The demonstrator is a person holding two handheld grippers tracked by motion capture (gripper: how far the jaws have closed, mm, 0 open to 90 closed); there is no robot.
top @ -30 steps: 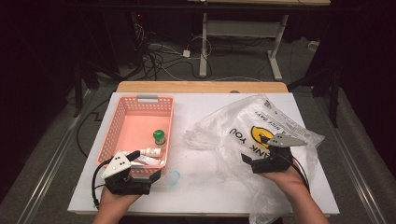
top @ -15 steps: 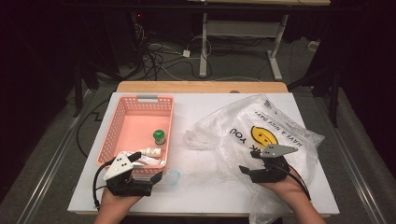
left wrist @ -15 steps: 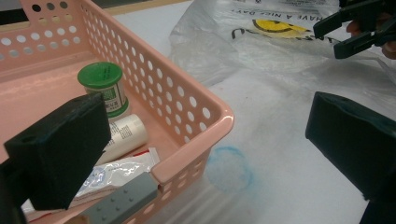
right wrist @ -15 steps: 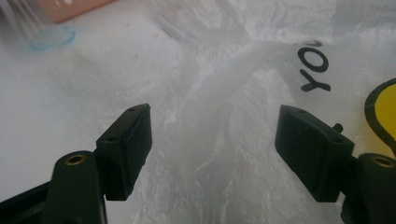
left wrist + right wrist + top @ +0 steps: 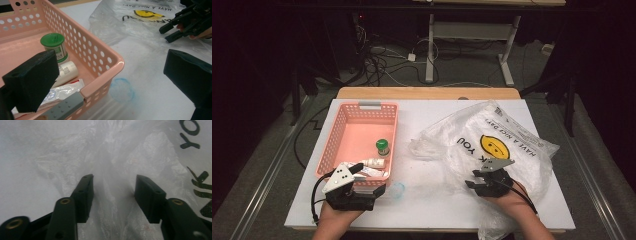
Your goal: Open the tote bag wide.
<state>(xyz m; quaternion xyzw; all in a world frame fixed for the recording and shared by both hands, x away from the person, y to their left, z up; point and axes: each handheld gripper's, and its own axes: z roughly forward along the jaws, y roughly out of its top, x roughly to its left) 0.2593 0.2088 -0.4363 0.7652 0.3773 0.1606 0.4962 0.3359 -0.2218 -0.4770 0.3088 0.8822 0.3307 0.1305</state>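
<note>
A pink perforated basket (image 5: 337, 131) stands on the left of the white table. In it lie a green-capped bottle (image 5: 383, 146), a white tube (image 5: 373, 162) and a flat packet (image 5: 62, 90). My left gripper (image 5: 371, 179) is open at the basket's near right corner, one jaw over the basket and the other over the table. A clear round thing with a blue rim (image 5: 397, 190) lies just outside that corner. My right gripper (image 5: 472, 178) is open over a crumpled clear plastic bag (image 5: 512, 135) with a yellow smiley, its jaws on either side of a ridge of film (image 5: 110, 185).
The basket wall (image 5: 100, 57) rises between my left jaws. A wooden strip (image 5: 427, 93) runs along the table's far edge. Beyond the table, cables and desk legs are on the dark floor. Bare white table (image 5: 432, 205) lies between the two hands.
My right gripper has drawn back toward the person and a little to the left over the bag. The left gripper has hardly moved.
</note>
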